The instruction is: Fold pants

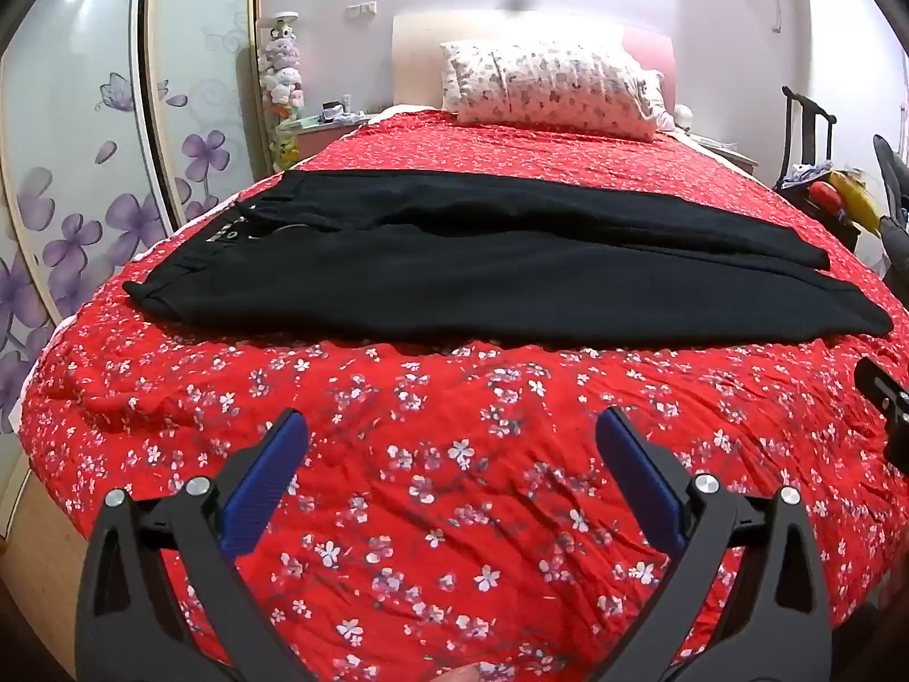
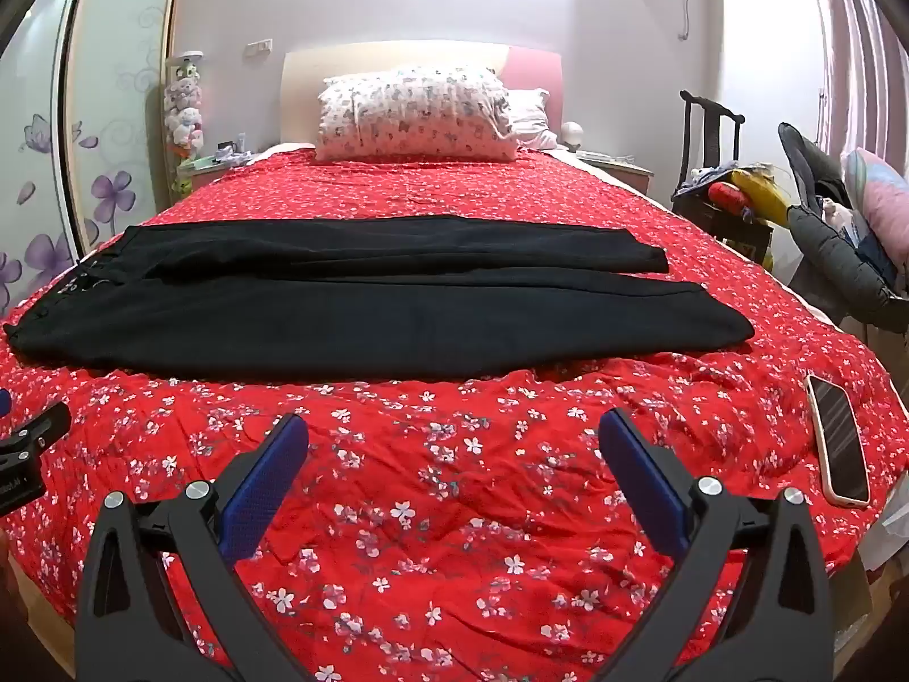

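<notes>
Where red bedspread (image 1: pixel 454 483) shows, black pants (image 1: pixel 483 278) flat, legs side by side.

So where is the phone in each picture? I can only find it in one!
Left wrist view: the phone is not in this picture; the right edge shows only red bedspread and part of the other gripper.
Right wrist view: the phone lies on the bedspread at the far right, below the leg ends of the black pants.
Shared landmark: the flowery pillow at the head of the bed, behind the pants.
</notes>
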A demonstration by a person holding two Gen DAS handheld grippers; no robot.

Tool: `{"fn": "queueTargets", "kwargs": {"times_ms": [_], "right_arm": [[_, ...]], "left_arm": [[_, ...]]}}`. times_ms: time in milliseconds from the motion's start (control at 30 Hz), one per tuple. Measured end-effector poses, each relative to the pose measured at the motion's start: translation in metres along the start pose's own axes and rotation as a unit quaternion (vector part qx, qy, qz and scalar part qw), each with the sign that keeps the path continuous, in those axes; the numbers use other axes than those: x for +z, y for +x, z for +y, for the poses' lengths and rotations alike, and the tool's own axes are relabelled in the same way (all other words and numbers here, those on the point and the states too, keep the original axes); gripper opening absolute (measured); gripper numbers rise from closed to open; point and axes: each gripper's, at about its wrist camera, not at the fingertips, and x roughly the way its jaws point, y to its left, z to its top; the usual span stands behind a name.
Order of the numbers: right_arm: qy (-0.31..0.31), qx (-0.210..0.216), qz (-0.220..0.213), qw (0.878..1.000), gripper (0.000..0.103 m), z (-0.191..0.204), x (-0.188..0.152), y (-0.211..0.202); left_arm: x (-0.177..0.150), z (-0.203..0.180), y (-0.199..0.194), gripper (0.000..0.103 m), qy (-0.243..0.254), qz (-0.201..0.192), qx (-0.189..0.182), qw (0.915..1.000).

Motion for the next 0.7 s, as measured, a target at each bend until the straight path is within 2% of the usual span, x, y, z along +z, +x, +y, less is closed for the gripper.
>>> {"fn": "queueTargets", "kwargs": {"times_ms": [700], "right_arm": [[0.002, 0.002, 0.002, 1.0, 0.102, -0.0012, -0.0006, 0.0014]], "left_arm": [[-0.0002, 0.0011, 0.0004, 0.101, -0.003, 0.0, -0.003, 1.0]]}}
